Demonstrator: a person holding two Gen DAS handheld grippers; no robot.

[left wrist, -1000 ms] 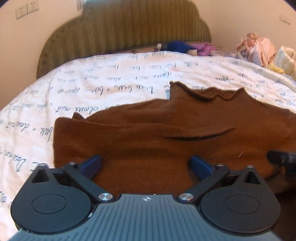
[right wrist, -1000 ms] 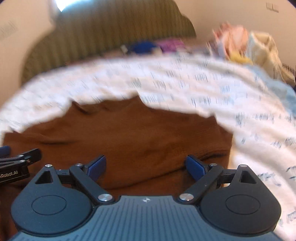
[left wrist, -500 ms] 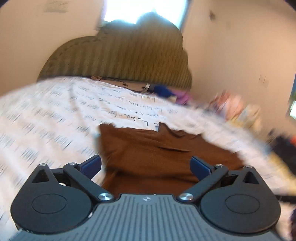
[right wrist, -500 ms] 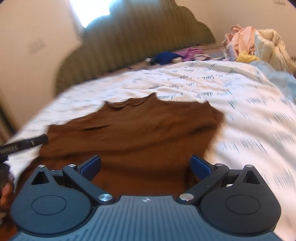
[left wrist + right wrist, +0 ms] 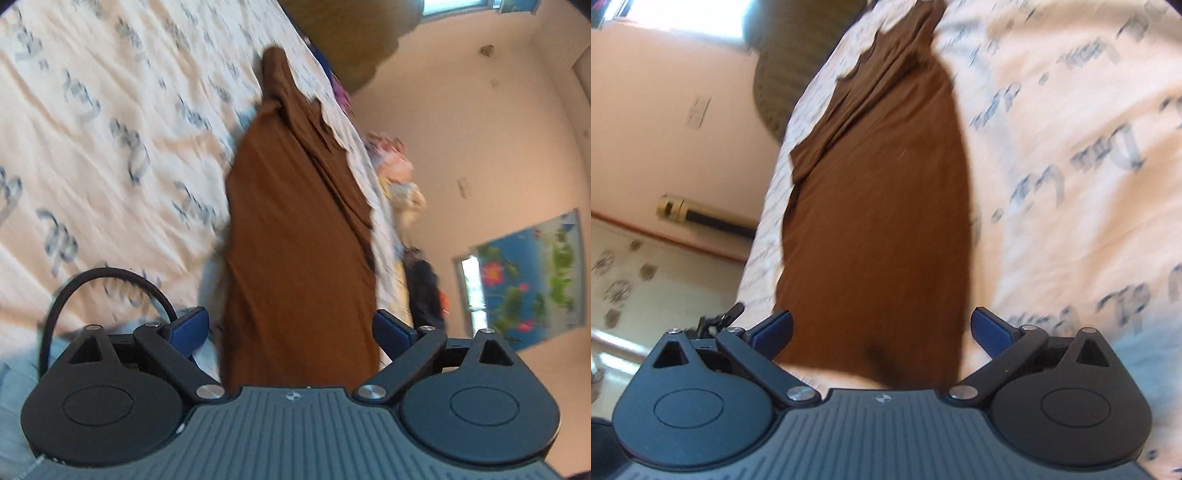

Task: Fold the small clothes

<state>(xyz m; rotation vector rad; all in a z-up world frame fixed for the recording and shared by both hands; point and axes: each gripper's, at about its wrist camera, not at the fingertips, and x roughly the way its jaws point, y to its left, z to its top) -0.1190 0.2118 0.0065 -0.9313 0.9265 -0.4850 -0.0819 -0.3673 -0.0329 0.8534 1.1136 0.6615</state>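
A home bedroom: a bed (image 5: 110, 147) with script-printed bedding, padded headboard (image 5: 343, 33) beyond it, laundry pile (image 5: 391, 166) alongside.

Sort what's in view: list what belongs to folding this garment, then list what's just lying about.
Belongs to the job:
brown garment, spread on the bed
left tongs, open, jaws just closing a little, cloth between them
right tongs, open
white script-print bedspread, the folding surface

Just lying about:
heap of pale clothes at the bed's edge
green headboard
flower poster on the wall

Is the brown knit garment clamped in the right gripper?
No, the right gripper stands open, its pads clear of the brown knit garment.
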